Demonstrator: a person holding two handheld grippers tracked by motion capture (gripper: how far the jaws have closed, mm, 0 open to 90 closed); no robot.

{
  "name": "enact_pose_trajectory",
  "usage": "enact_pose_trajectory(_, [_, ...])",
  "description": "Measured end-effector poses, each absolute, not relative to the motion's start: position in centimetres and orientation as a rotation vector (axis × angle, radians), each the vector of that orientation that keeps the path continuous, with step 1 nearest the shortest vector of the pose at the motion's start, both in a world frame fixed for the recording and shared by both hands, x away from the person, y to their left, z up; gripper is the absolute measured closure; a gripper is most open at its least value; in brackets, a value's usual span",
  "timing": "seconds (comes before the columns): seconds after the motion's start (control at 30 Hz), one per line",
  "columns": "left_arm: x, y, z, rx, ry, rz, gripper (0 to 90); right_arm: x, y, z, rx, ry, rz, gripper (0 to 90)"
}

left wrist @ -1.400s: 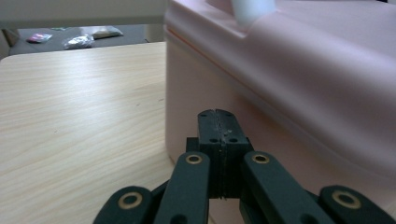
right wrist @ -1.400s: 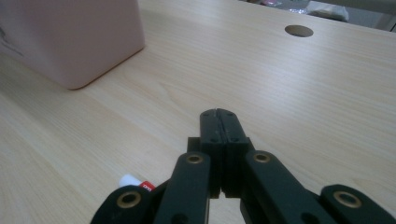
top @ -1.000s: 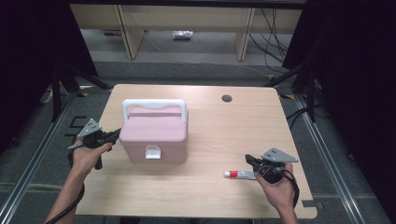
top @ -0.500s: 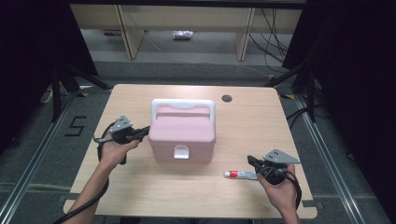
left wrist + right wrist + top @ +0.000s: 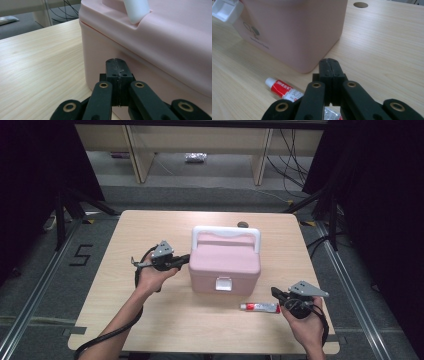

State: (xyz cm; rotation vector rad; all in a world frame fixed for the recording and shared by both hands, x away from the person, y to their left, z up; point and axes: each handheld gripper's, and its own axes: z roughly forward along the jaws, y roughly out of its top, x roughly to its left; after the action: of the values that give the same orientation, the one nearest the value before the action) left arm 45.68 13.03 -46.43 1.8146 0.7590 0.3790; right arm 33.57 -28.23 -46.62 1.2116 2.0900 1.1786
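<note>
The pink box (image 5: 226, 265) now sits near the middle of the table (image 5: 125, 320), well to the right of where it stood a second ago, when it was toward the table's left side. The left gripper (image 5: 184, 261) has travelled with it and now has its closed tips against the box's left wall; in the left gripper view the two jaws stand pressed flat together with nothing between them, touching or almost touching the pink side just below the lid seam (the exact contact is hard to make out). This reads as a push, not a carry: the box has been slid along the tabletop, and its white handle (image 5: 227, 233) lies untouched across the lid.

The right gripper (image 5: 276, 293) has kept its place at the near right, jaws likewise shut tight and empty. The red-and-white tube (image 5: 259, 307) lies flat on the table just left of those tips, and the box has come much closer to it: the box's near right corner now stands just beyond the tube, apart from it. My judgement is that the box is being brought within reach of the tube, so that opening the white front latch (image 5: 223, 283) and putting the tube inside would come next.

As for writing, the box's front carries a small dark emblem (image 5: 252, 30) with a line of lettering under it, too small and slanted to read. The tube has white characters on its red band, also illegible.
</note>
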Motion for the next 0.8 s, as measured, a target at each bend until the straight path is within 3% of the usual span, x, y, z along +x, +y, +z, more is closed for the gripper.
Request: enact_pose_trajectory(0.8, [46.0,6.1,-46.4,1.865,0.669,0.307,89.7,32.7,-30.5,-47.5,1.345,2.025,1.147,90.0])
